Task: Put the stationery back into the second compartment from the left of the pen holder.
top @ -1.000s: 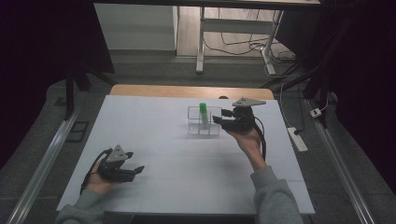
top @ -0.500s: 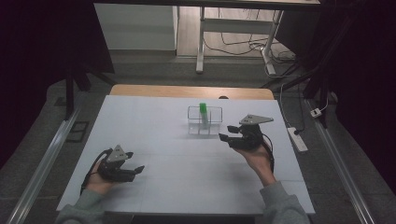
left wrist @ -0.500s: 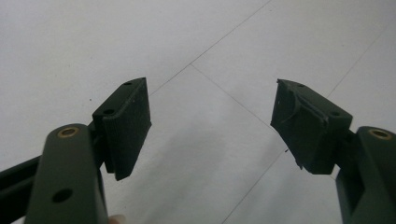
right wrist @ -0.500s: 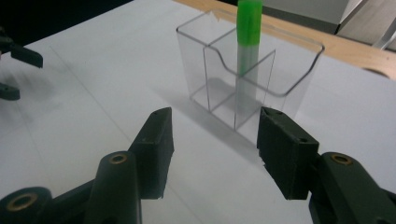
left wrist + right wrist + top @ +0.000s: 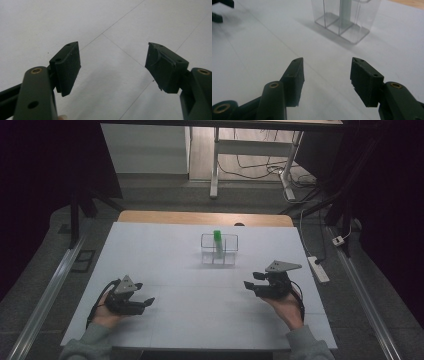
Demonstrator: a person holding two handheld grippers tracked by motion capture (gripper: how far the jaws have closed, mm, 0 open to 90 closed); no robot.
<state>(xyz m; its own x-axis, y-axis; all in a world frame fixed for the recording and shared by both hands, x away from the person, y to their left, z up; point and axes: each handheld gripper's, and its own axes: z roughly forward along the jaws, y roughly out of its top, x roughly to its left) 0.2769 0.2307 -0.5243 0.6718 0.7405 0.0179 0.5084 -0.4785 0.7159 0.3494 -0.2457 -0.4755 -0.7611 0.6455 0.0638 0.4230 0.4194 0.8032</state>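
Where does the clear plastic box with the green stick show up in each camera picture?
High view: the clear box stands at the table's middle, toward the far edge, the green stick upright inside.
Left gripper view: not in it; bare white table lies between the open jaws.
Right gripper view: the box is at top centre, beyond the open jaws.
Shared landmark: the thin seam lines across the white table.
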